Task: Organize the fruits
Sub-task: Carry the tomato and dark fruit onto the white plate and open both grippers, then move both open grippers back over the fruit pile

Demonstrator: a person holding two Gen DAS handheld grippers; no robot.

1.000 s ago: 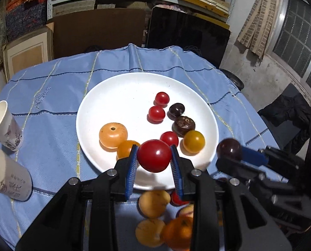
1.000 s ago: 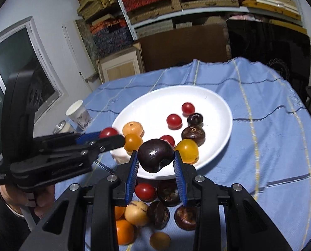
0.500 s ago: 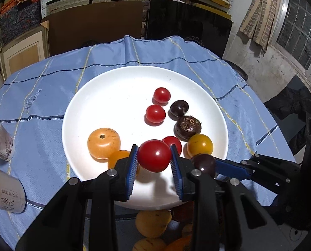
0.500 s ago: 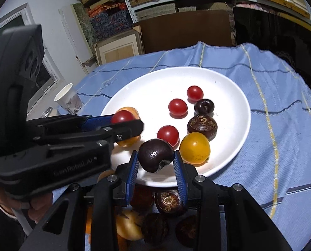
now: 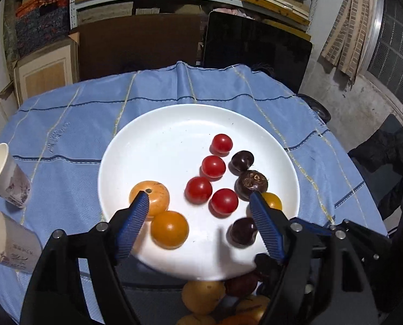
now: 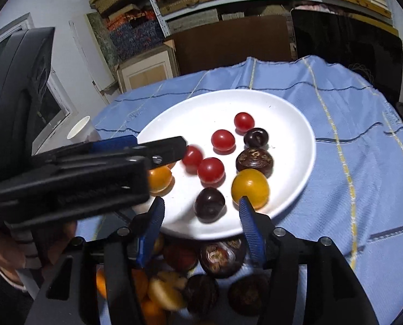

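Now, fruit: four red tomatoes, two orange fruits, a yellow one and three dark ones lie on the white plate (image 5: 158, 140).
Red tomato (image 5: 198, 189): on the plate just ahead of the left gripper (image 5: 200, 203), blurred in the right wrist view.
Dark fruit (image 6: 209, 204): on the plate just ahead of the right gripper (image 6: 201, 205).
Left gripper: jaws opening, nothing between them.
Right gripper: jaws opening, nothing gripped.
Loose fruit (image 6: 215, 257): piled below both grippers, off the plate.
Paper cup (image 5: 6, 174): far left of the left gripper, on the blue cloth (image 5: 65, 140).
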